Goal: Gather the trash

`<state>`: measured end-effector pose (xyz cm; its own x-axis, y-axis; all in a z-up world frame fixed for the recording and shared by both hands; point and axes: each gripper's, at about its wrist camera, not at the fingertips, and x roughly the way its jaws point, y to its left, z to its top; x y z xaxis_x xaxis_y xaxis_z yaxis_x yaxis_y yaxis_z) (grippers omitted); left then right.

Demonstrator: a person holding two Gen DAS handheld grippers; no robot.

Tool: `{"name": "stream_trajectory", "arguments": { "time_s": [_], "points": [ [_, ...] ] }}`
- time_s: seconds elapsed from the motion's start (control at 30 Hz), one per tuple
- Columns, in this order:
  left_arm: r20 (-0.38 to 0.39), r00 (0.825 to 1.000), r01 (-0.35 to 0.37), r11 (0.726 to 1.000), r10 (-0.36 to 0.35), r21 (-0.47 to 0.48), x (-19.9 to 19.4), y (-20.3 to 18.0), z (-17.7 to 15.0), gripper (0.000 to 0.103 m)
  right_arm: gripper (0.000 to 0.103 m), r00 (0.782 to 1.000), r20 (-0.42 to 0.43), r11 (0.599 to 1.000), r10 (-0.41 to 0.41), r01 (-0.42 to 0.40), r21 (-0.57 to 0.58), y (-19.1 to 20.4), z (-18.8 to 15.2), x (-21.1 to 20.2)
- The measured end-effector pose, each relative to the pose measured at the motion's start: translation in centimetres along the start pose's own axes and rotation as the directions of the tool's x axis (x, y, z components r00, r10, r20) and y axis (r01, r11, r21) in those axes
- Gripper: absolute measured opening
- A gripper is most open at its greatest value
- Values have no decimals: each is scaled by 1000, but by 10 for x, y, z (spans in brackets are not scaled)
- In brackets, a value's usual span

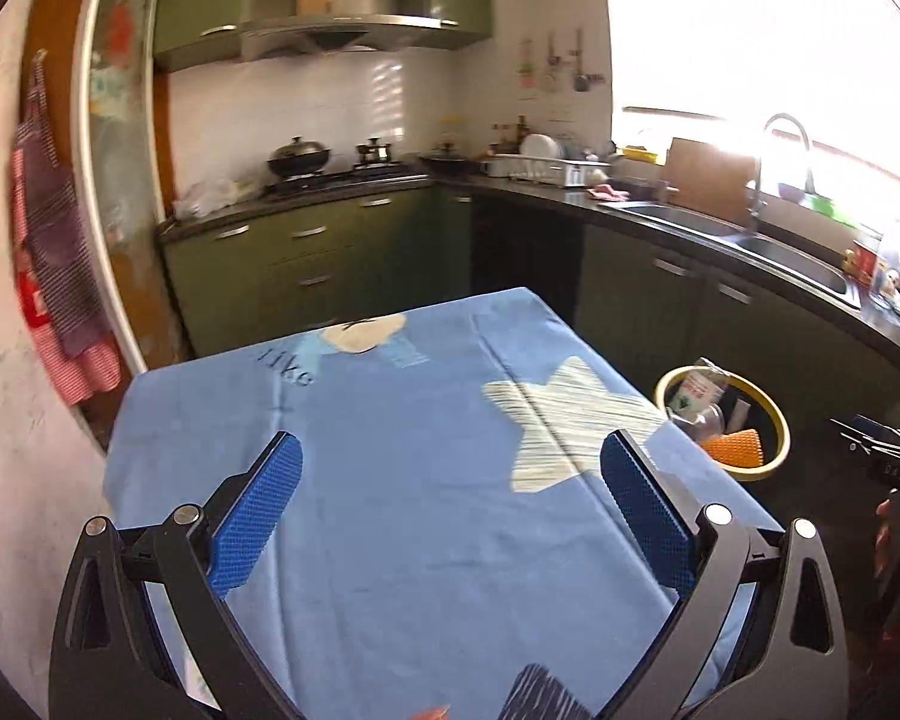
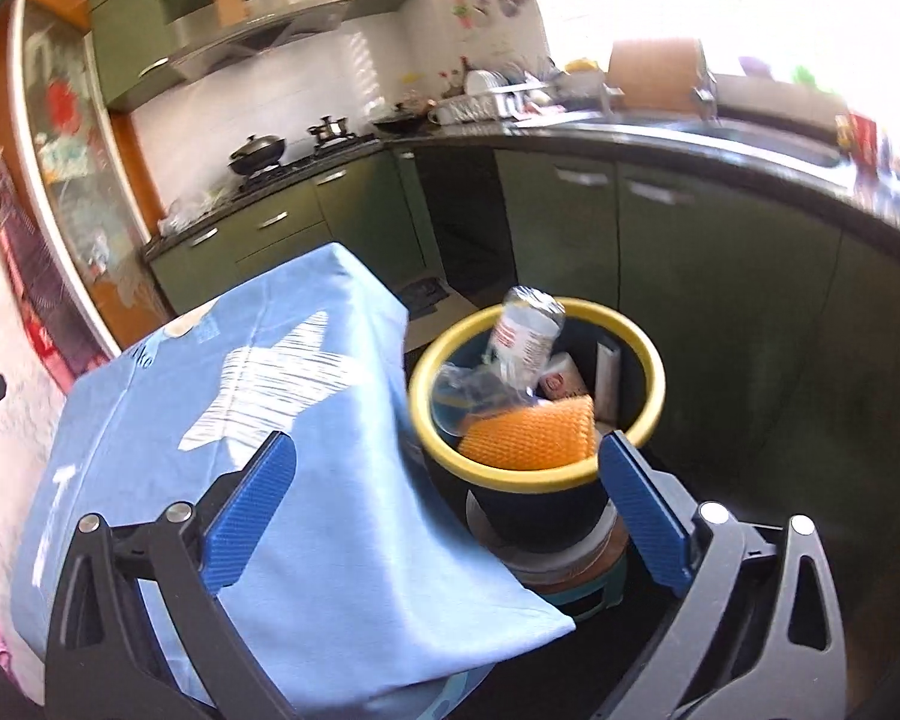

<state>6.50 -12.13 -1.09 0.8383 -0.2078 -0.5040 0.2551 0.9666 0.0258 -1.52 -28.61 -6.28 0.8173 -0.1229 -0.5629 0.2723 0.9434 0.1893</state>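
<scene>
Nearest, the left gripper (image 1: 450,483) hangs over the blue tablecloth (image 1: 390,510) with its jaws spread wide and nothing between the blue pads (image 1: 258,516); the cloth under it shows only its printed star and lettering, with no litter in view, which reads as a table already cleared. At the bottom edge a dark striped shape and a sliver of orange intrude; I cannot tell what they are. Beside it, the right gripper (image 2: 450,480) is likewise wide apart and empty, aimed down past the cloth's drooping corner at the bin (image 2: 645,420); that pose would suit a hand that has nothing left to drop. The bin stands just off the table's edge, raised on a round stool (image 2: 570,576), probably so that its mouth sits close to table height. Inside lies the trash: a clear plastic bottle (image 2: 522,339) with a red-and-white label tilted against the yellow rim, crumpled clear plastic (image 2: 462,384), an orange foam net (image 2: 528,435), and a small carton (image 2: 561,384); the load looks light and loosely piled. Beyond run green cabinets (image 1: 306,252), the stove (image 1: 330,171) and the sink (image 1: 750,240).
</scene>
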Motion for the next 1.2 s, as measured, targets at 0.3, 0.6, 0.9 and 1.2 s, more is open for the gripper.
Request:
{"name": "stream_trajectory", "arguments": {
  "time_s": [0.3, 0.6, 0.9, 1.2],
  "points": [
    [39, 991, -118, 977, 127, -175, -76, 85, -43, 98, 96, 999, 32, 989, 11, -7, -151, 56, -3, -34],
    [70, 992, -96, 983, 108, -157, -112, 72, -47, 98, 96, 995, 102, 975, 18, 5, -222, 88, -2, -69],
    [103, 985, -123, 984, 137, -132, -134, 58, -38, 98, 96, 992, 127, 978, 17, 10, -209, 88, 2, -78],
    [83, 990, -107, 988, 117, -115, -131, 52, -35, 98, 96, 989, 145, 981, 5, 23, -191, 82, 5, -83]
  ]
}}
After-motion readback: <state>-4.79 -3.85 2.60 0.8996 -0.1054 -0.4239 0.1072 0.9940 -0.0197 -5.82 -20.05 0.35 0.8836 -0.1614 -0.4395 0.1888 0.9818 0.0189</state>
